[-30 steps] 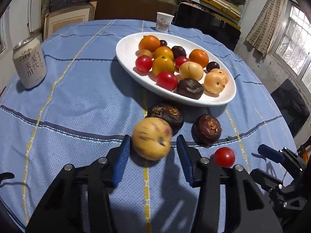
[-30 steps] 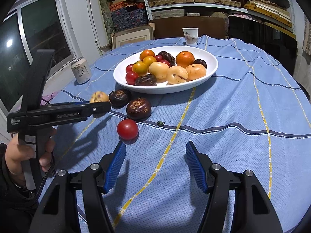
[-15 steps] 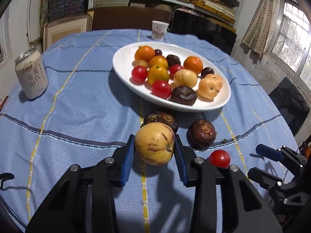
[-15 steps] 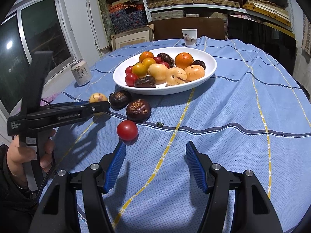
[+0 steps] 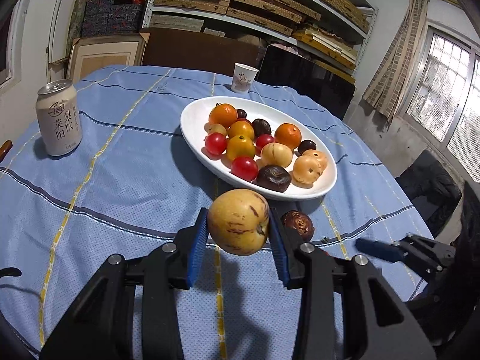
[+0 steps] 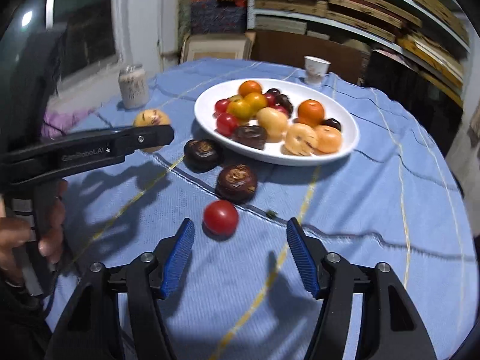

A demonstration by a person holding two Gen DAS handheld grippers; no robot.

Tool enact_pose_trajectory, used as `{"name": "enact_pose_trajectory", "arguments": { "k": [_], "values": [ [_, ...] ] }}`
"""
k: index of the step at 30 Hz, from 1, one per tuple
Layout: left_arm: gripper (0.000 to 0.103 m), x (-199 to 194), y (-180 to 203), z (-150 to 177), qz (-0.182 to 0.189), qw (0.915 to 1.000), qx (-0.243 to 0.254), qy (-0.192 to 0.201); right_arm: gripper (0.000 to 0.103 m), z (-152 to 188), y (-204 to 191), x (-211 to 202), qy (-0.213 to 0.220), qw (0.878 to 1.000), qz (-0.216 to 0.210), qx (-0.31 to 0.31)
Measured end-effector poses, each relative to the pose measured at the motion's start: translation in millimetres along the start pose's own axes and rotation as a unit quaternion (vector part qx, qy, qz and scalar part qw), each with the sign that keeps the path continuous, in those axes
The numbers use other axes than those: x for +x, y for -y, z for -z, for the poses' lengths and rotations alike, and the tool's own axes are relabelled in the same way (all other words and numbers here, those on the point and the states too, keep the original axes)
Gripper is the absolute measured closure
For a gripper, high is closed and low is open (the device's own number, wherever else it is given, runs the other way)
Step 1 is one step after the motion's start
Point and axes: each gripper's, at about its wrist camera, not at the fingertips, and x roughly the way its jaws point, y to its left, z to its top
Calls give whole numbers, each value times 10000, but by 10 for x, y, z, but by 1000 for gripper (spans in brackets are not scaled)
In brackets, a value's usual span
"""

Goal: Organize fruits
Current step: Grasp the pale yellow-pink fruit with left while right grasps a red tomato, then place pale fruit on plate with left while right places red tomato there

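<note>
Can (image 5: 58, 117) label 莱阳梨饮; cup (image 5: 244, 77) print maybe 中国.

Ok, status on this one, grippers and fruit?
Left gripper shut on yellow fruit, lifted. Right gripper open, closing toward red tomato. Two dark fruits before white plate.

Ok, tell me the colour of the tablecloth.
Light blue tablecloth with dark blue and yellow stripes; left wrist view shows it best.

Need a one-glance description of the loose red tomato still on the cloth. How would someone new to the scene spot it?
Start at the white oval plate on the blue cloth. Two dark brown fruits lie on the cloth beside its near rim. Just nearer than those, ahead of the right gripper with its jaws open, sits the red tomato: the only smooth, bright red fruit off the plate.
</note>
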Motion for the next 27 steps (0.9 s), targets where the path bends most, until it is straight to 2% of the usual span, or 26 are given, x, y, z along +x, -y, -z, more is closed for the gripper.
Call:
{"name": "enact_pose_trajectory", "arguments": {
  "k": [1, 2, 4, 7, 10, 15, 27],
  "values": [
    [65, 2, -6, 0, 15, 10000, -15, -9, 61, -39, -15, 68, -108, 9999, -38, -9],
    [65, -4, -20, 7, 21, 10000, -25, -15, 64, -66, -24, 109, -141, 9999, -9, -21],
    [65, -4, -30, 8, 49, 10000, -45, -15, 64, -105, -39, 189, -225, 9997, 62, -25],
    [65, 13, -40, 8, 84, 9999, -61, -54, 64, -101, -13, 295, -392, 9991, -68, 138],
    [65, 45, -48, 2, 104, 9998, -88, -113, 74, -79, -32, 300, -358, 9992, -139, 105],
    [65, 54, -58, 2, 142, 9998, -127, -114, 75, -60, 71, 205, -140, 9991, -180, 357],
    [65, 91, -21, 15, 69, 9998, -63, -161, 75, 58, 203, 94, -30, 9986, -187, 491]
  ]
}}
